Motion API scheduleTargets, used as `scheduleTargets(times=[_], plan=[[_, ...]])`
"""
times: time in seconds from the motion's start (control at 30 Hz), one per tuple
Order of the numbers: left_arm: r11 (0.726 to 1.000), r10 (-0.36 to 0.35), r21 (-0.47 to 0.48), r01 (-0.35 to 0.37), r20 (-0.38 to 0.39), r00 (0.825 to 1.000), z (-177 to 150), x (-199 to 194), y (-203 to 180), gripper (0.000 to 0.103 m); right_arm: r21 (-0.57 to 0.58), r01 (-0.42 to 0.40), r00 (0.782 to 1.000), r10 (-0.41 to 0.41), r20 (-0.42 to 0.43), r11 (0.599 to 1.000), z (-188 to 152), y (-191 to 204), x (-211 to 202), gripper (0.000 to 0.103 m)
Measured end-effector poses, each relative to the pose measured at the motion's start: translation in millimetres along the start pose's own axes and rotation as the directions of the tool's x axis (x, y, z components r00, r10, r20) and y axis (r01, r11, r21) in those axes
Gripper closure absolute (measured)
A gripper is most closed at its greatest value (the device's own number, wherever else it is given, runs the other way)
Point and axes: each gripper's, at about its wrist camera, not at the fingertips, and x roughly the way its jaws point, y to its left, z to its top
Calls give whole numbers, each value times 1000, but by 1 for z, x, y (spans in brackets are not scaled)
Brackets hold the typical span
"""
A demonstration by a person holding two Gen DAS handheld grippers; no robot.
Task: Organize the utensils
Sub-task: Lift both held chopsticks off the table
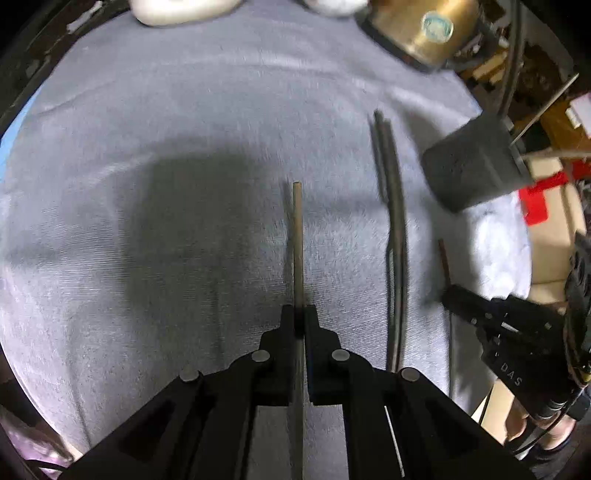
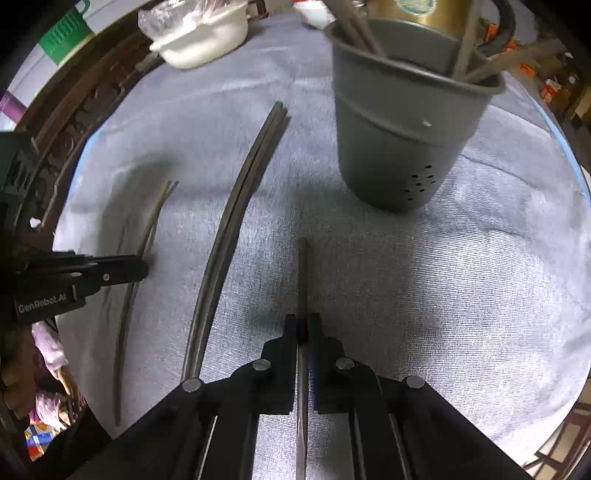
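Dark, slender chopstick clamped between the closed left tongs, its far end pointing out over the tabletop; its near end runs under the tong frame and is cut off at the frame edge. Second chopstick gripped likewise in the closed right tongs, rear portion hidden beneath the mechanism. Loose pair of chopsticks lying together flat on the grey cloth between the two tongs, bent by the fisheye lens. Grey perforated utensil holder standing upright beyond the right tongs, several sticks leaning inside; tops cut off by the frame. In the left wrist view the holder is motion-blurred. White bowl with crumpled clear plastic at the far edge of the cloth. Brass-coloured vessel behind the holder, partly out of frame, label illegible. Clutter beyond the tabletop too blurred to identify.
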Motion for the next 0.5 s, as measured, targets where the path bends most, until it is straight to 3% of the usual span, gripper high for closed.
scheduleTargets(times=[0.13, 0.2, 0.27, 0.4, 0.43, 0.5], plan=[[992, -108, -48, 115, 137, 985, -7, -37, 4, 98, 102, -83, 977, 60, 204, 991, -14, -9, -44, 97], [989, -115, -65, 132, 225, 968, -9, -57, 8, 98, 157, -104, 951, 52, 305, 982, -22, -18, -66, 97], [991, -87, -72, 115, 311, 947, -11, -70, 9, 98, 216, -100, 909, 0, 417, 971, -30, -30, -89, 97], [990, -29, -105, 92, 489, 872, -15, -94, 9, 98, 296, -94, 820, -95, 565, 951, -42, -50, -116, 97], [990, -24, -105, 91, 517, 856, -22, -95, 13, 98, 316, -88, 784, -130, 607, 945, -45, -54, -121, 97], [991, -4, -102, 82, 604, 797, -25, -101, 5, 98, 354, -69, 708, -204, 676, 933, -47, -61, -134, 97]])
